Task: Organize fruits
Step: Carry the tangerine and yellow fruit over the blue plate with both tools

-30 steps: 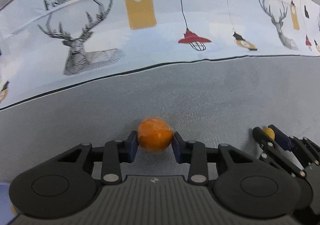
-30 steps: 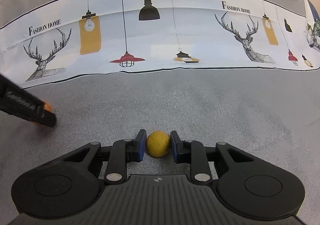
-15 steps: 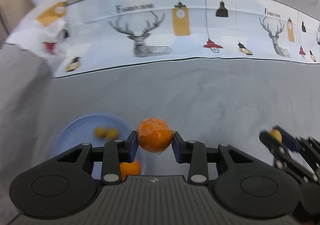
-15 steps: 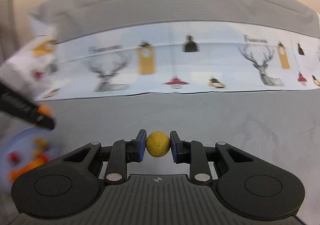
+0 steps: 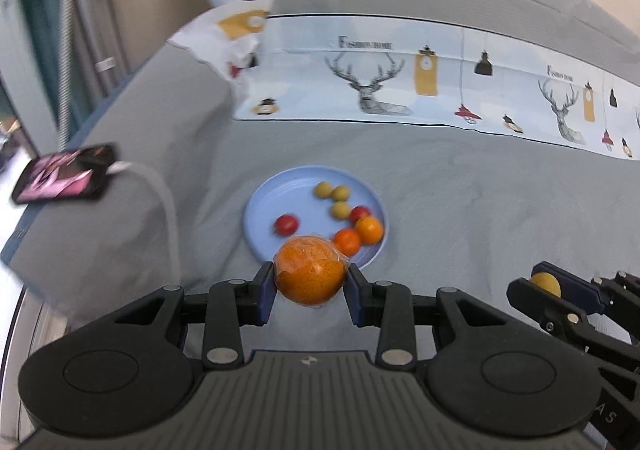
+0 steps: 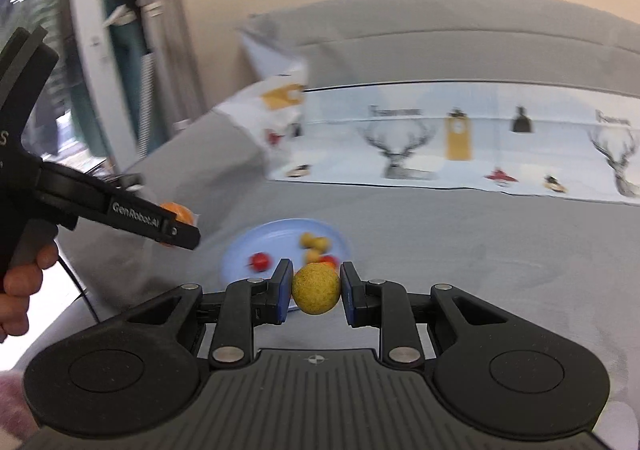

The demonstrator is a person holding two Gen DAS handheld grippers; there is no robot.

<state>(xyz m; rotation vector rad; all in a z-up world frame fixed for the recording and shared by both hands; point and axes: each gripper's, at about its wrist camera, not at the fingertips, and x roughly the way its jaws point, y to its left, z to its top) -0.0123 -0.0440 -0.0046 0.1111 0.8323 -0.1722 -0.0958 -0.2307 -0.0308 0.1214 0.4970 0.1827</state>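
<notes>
My left gripper [image 5: 311, 282] is shut on a plastic-wrapped orange [image 5: 310, 268], held in the air just in front of a light blue plate [image 5: 276, 186] on the grey sofa seat. The plate carries several small fruits: yellow-green ones [image 5: 340, 193], red ones [image 5: 286, 224] and small oranges [image 5: 369, 229]. My right gripper [image 6: 315, 290] is shut on a small yellow fruit [image 6: 316, 288], also raised, with the plate [image 6: 276, 234] behind it. In the left wrist view the right gripper [image 5: 552, 290] shows at the right edge with the yellow fruit [image 5: 545, 283]. The left gripper [image 6: 178, 226] appears at the left of the right wrist view.
A patterned cloth [image 5: 440, 90] with deer and lamps lies along the sofa back. A phone [image 5: 66, 173] with a white cable rests on the left armrest. A person's hand [image 6: 20, 282] holds the left gripper's handle. The grey seat [image 5: 500, 202] stretches to the right of the plate.
Both grippers rose and swung left with their fruits still held. The blue plate has come fully into view ahead of them, along with the sofa armrest and phone.
</notes>
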